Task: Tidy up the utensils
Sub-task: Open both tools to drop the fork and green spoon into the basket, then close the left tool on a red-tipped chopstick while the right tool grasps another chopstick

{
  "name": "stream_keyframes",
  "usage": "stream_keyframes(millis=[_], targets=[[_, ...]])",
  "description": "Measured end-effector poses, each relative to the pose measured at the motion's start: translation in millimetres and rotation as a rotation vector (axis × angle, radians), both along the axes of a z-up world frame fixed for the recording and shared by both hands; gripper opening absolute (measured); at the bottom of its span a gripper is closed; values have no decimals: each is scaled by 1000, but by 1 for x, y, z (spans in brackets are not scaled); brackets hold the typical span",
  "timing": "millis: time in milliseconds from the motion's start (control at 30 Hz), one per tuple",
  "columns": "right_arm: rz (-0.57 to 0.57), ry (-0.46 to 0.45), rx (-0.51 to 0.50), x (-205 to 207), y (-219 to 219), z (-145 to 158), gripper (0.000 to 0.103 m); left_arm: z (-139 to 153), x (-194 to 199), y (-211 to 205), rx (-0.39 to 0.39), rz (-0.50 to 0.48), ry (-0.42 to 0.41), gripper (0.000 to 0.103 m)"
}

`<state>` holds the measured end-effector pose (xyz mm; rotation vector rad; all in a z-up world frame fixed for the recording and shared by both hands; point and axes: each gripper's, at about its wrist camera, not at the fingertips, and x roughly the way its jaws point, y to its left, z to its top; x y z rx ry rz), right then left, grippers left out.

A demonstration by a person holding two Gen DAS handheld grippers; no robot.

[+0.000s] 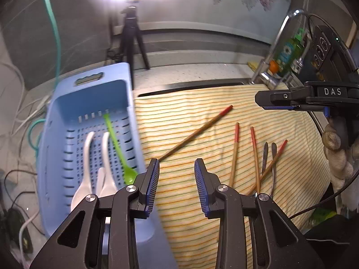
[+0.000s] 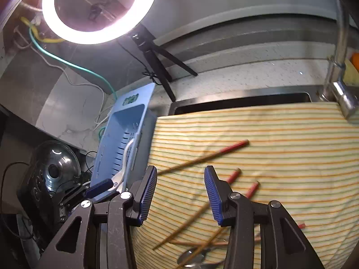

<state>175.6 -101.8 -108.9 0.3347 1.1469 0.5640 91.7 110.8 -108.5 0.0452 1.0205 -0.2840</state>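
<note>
Striped cloth (image 1: 224, 116) covers sink; we see chopsticks (image 1: 195, 134) strewn on it. Beside cloth, blue basket (image 1: 67, 103) holds two white spoons (image 1: 105, 157), green spoon (image 1: 119, 150). Left tool (image 1: 176, 179), right tool (image 2: 180, 192) both released, empty.

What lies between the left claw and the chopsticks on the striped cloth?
Nothing visible: only bare striped cloth separates the empty, open left claw from the chopsticks. Two metal utensils lie tangled with the rightmost chopstick.

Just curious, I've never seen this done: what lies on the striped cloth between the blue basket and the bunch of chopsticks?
One red-tipped chopstick, lying slantwise alone on the striped cloth between the blue basket and the chopstick bunch. The left wrist view shows it best.
</note>
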Motion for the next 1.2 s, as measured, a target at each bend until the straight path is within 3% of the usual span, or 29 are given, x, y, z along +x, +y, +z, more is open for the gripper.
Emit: stream_keyframes(millis=[267,567,667,933,1033,1200], targets=[[-10,103,-26,-7,-14,-23,40,-18,35,-40,69,-128,65,31],[-48,258,-13,-8,0,-65,33,-46,70,-63,141,-193,136,31],[-74,301,-11,-6,1,-78,32,-55,80,-63,126,-197,173,31],[-103,326,-58,-1,14,-88,32,-69,90,-67,172,-212,202,30],[-109,319,-98,0,22,-88,28,-70,87,-69,175,-226,201,18],[-114,292,-166,1,34,-88,23,-71,88,-67,162,-217,208,12]])
